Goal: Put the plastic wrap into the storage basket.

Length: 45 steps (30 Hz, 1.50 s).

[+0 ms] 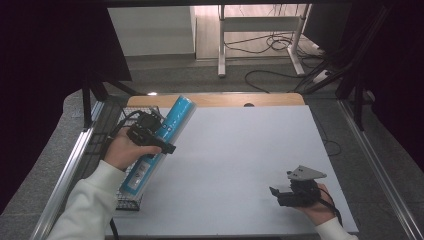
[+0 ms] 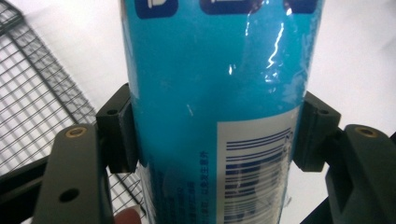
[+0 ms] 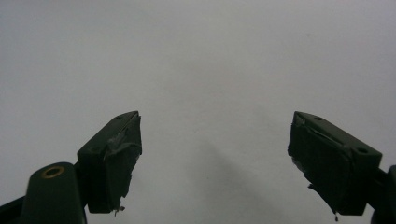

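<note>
A long blue tube (image 1: 161,142) with a white barcode label is held tilted above the table's left side, its top end pointing away from me. My left gripper (image 1: 159,141) is shut on its middle; in the left gripper view both black pads (image 2: 119,128) press the tube (image 2: 219,93) from either side. My right gripper (image 1: 278,194) rests low at the table's front right, jaws wide apart, and in the right gripper view nothing lies between its fingertips (image 3: 119,154), just white tabletop.
A black wire basket (image 1: 127,200) stands at the table's left edge under the tube, its mesh (image 2: 32,98) seen beside the jaws. The white table top (image 1: 240,150) spreads between the two hands. Metal rails run along both sides.
</note>
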Available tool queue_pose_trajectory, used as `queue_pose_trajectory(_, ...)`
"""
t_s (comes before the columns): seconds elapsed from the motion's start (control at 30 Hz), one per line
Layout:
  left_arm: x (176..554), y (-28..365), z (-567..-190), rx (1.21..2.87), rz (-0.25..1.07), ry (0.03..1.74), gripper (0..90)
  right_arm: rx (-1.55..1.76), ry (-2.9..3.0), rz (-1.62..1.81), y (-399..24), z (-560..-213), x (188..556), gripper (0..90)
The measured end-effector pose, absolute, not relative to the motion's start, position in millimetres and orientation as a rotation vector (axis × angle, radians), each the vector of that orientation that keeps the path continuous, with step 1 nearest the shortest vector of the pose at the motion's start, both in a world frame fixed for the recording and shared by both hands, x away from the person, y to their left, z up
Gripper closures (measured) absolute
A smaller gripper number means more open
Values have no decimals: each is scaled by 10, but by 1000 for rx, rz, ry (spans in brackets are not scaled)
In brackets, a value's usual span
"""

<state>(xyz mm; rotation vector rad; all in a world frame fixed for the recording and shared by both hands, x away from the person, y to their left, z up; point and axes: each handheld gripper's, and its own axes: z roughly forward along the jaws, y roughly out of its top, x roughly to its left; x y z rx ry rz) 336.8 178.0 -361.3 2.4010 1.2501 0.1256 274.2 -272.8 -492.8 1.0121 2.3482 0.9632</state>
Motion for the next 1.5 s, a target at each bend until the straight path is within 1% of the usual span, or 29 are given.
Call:
queue_pose_trajectory(0.2, 3379, 1917, -3555, 2389, 131, 1280, 320, 1014, 2347, 958, -2731, -4927, 2743, 179)
queue_pose_trajectory(0.37, 3390, 2031, -3458, 2390, 172, 1317, 320, 1007, 2348, 951, -2732, -4933, 2747, 179)
queue_pose_trajectory(0.6, 3405, 2136, -3448, 2383, 173, 1352, 320, 1005, 2350, 950, -2730, -4935, 2747, 179)
queue_pose_trajectory(0.9, 3456, 2310, -3498, 2373, 167, 1409, 320, 1004, 2352, 947, -2729, -4940, 2749, 179)
queue_pose_trajectory(1.5, 3631, 2602, -3756, 2345, 140, 1556, 320, 1004, 2351, 944, -2729, -4942, 2747, 179)
